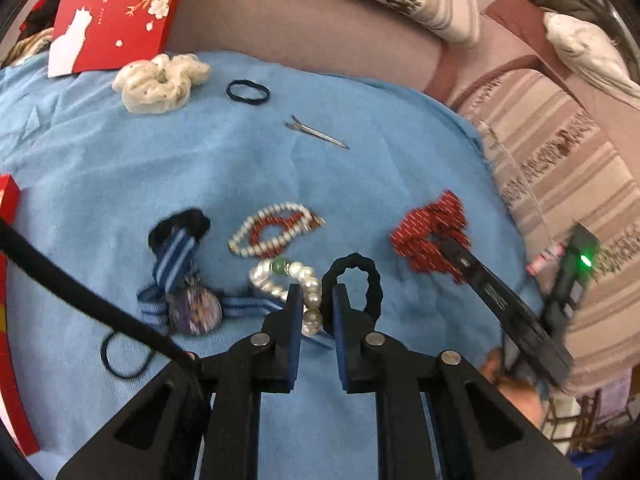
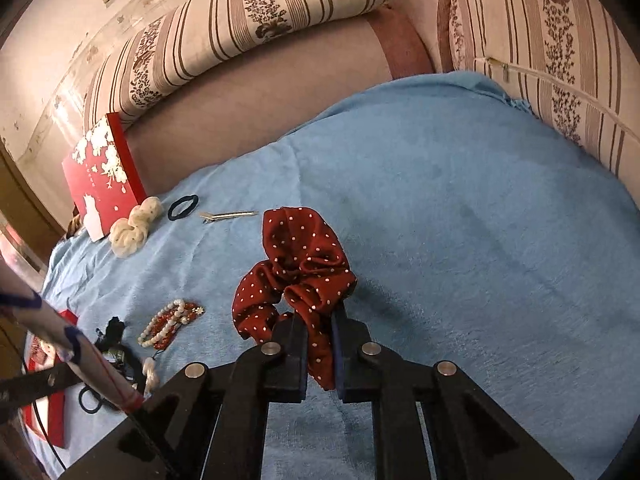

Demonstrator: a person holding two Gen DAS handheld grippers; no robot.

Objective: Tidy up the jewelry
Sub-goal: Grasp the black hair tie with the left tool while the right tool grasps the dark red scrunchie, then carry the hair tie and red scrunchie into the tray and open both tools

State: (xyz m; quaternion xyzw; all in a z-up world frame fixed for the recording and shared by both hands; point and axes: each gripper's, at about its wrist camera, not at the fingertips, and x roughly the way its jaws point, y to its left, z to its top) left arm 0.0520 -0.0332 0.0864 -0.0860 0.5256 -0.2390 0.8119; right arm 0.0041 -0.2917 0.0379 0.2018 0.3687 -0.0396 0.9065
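We work over a wide light-blue fleece blanket (image 2: 460, 220) spread on a sofa whose striped, flower-patterned cushions (image 2: 248, 20) line the back and side. A flat red gift box printed with white blossoms and a white cat (image 1: 116, 12) leans at the blanket's far edge against the plain brown seat back.

Our right gripper (image 2: 320, 344) has its fingers pressed onto a fold of the dark-red satin scrunchie with white polka dots (image 2: 296, 272); the rest of the scrunchie bunches up ahead of the tips, over the middle of the blanket. In the left wrist view that scrunchie sits to the right, with the right gripper's black body reaching into it.

Our left gripper (image 1: 316, 304) pinches the white pearl bracelet with one green bead (image 1: 288, 276) between its blue-padded fingers, the strand showing in the narrow gap. Just right of its tip lies a thick black ruffled hair tie (image 1: 352, 280).

Left of the bracelet lies a blue-and-white striped ribbon bow with a round picture badge (image 1: 188, 284); beyond it, a red-and-pearl beaded bracelet (image 1: 276, 232). A cream dotted fabric scrunchie (image 1: 160, 80) rests beside the box, then a thin black elastic loop (image 1: 248, 91) and a slim silver metal hair clip (image 1: 316, 132). Another thin black elastic (image 1: 124, 356) lies near the left gripper's body
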